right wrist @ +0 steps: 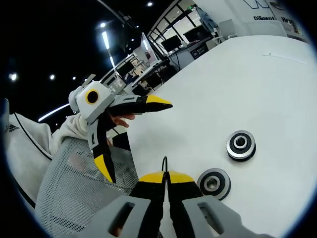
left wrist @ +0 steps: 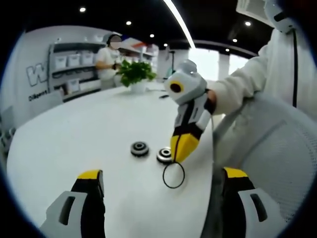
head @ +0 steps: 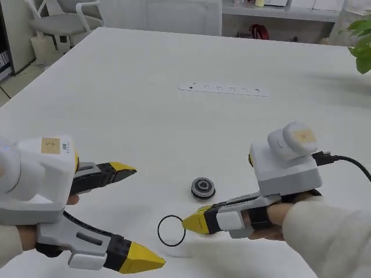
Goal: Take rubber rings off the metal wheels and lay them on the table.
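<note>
One thin black rubber ring [head: 171, 230] hangs pinched in my closed right gripper [head: 188, 222], low over the white table [head: 145, 104], beside two round metal wheels [right wrist: 241, 145]. My left gripper [head: 146, 216] gapes empty. I'd lower the ring flat, then release gently.

Office: white meeting table [head: 145, 116], swivel chair [head: 58, 23], wall shelves [left wrist: 69, 72].

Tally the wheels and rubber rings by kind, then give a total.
metal wheels: 2
rubber ring, pinched in the right hand-held gripper: 1
Total: 3
</note>
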Tool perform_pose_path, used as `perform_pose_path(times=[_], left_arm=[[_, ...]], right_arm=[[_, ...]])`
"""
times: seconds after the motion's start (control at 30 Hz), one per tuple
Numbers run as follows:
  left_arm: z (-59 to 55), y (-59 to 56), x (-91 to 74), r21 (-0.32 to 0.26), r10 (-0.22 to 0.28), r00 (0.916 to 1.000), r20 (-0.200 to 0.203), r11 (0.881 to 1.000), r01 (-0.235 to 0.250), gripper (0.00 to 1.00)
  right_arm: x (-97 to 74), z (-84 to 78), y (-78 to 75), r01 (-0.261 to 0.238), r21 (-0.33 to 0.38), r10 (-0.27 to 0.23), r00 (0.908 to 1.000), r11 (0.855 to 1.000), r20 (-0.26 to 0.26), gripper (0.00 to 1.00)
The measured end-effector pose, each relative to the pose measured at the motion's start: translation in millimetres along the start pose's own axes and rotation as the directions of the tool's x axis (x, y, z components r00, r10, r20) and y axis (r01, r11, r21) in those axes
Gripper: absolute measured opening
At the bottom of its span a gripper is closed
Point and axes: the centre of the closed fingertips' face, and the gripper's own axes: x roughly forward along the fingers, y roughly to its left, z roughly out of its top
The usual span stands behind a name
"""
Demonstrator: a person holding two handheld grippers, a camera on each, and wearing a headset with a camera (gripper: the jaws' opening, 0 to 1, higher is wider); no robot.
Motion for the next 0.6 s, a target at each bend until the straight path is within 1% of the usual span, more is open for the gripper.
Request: perform_pose_path(times=[0.1,0.13,0.23,0.37,0.47,0.6], left_arm=[[-1.4,-1.2,0.7,-0.002,-0.006,1.0,-0.006,1.0,0.006,1.0],[-1.3,-1.5,0.7,-0.004,-0.007,1.0,-0.005,1.0,0.007,1.0],[-1.4,-2.7,1.1,-0.008,-0.014,0.9999,-0.004,1.0,0.014,1.0],[-2.8,-4.8,1.6,-0.013,-0.025,0.9997,-0.009,1.0,0.025,1.0],[-2.9,-6.0,1.8,-0.017,-0.031,0.9995,-0.009,0.999,0.031,1.0],[-3.6,-7.5,2.1,-0.021,-0.038,0.9992,-0.011,0.999,0.038,1.0]], right_arm=[[2.2,-3.6,-1.8,0.013,-0.026,-0.014,0.9998,1.0,-0.015,0.0],[2.7,-4.7,-3.6,0.026,-0.038,-0.026,0.9995,0.999,-0.018,0.0],[3.0,-4.8,-5.6,0.037,-0.046,-0.038,0.9991,0.998,-0.017,0.0],[3.3,-4.1,-10.5,0.065,-0.069,-0.066,0.9977,0.995,-0.013,0.0],[3.5,-5.2,-12.4,0.07,-0.069,-0.072,0.9973,0.995,-0.015,0.0],[2.6,-5.2,-16.4,0.091,-0.095,-0.093,0.9955,0.991,-0.016,0.0]])
